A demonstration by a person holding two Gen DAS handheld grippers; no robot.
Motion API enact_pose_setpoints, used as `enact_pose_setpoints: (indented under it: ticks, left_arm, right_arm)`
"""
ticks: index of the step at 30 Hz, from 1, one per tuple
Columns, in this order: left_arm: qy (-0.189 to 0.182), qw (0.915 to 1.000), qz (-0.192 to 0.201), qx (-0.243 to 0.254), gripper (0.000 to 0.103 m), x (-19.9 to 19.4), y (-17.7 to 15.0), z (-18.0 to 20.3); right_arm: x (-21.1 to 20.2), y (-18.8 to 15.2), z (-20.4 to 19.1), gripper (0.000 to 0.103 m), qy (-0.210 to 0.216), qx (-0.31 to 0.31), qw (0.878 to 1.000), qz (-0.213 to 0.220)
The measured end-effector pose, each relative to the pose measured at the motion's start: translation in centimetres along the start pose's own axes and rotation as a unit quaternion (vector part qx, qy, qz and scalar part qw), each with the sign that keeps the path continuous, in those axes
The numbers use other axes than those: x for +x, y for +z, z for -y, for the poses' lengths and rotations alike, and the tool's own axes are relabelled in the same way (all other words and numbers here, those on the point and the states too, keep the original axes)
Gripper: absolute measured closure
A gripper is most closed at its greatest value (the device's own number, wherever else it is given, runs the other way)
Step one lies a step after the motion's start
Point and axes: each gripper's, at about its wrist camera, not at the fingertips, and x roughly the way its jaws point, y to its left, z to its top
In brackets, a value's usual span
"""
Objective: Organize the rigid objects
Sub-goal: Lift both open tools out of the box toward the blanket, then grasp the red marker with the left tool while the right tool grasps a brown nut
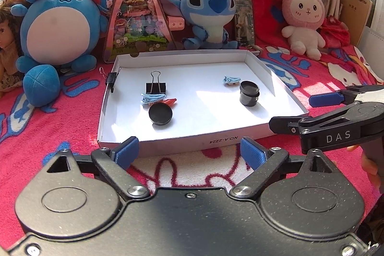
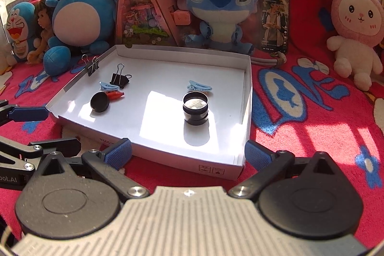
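Left gripper (image 1: 189, 152): lower centre of the left wrist view, jaws spread wide, nothing between the blue pads; it sat over the blanket just short of the box's near wall.
Right gripper (image 2: 188, 151): lower centre of the right wrist view, jaws released at full spread, empty; its pads flanked the near right corner of the box without touching it. It also showed at the right edge of the left wrist view.
Blanket (image 1: 60, 126): red and pink with blue and white cartoon print, under everything.
White box (image 1: 182, 139): shallow open cardboard tray, mid-frame in both views, printed code on the near wall.
Black round cap (image 1: 160, 115): near left of the box floor, tilted on edge.
Red clip (image 1: 170, 101): just behind the cap, partly hidden.
Blue hair clip, left (image 1: 152, 98): touching the red clip, in front of the binder clip.
Black binder clip (image 1: 156, 87): left centre of the floor, wire handles up.
Black jar (image 2: 195, 109): right centre, upright, open top, in a sunlit patch.
Blue hair clip, right (image 2: 199, 87): just behind the jar.
Small binder clip (image 1: 111, 81): clipped on the box's left wall, far end.
Plush toys (image 1: 208, 16): row along the upper frame behind the box, with a triangular pink toy pack (image 1: 138, 16) between two blue ones.
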Motion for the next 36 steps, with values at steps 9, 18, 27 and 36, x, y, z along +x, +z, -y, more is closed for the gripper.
enact_pose_setpoints:
  ticks: [9, 18, 27, 36]
  left_arm:
    - [-0.006, 1.0, -0.003, 0.002, 0.011, -1.3, -1.2, 0.0]
    - [-0.009, 0.9998, -0.004, -0.015, 0.011, -2.5, -2.9, -0.3]
    - [-0.008, 0.9997, -0.013, -0.018, 0.011, -2.7, -4.6, 0.0]
    - [-0.022, 0.9985, -0.029, -0.041, 0.02, -2.4, -5.9, -0.2]
  right_arm:
    - [-1.9, -1.4, -0.4, 0.0, 0.002, -0.02, 1.0, 0.015]
    - [-3.0, -2.7, -0.8, 0.0, 0.003, -0.033, 0.999, 0.022]
    - [-3.4, -4.6, -1.9, 0.0, 0.007, -0.055, 0.998, 0.034]
    - [-3.2, -6.9, -3.0, 0.0, 0.031, -0.088, 0.995, 0.026]
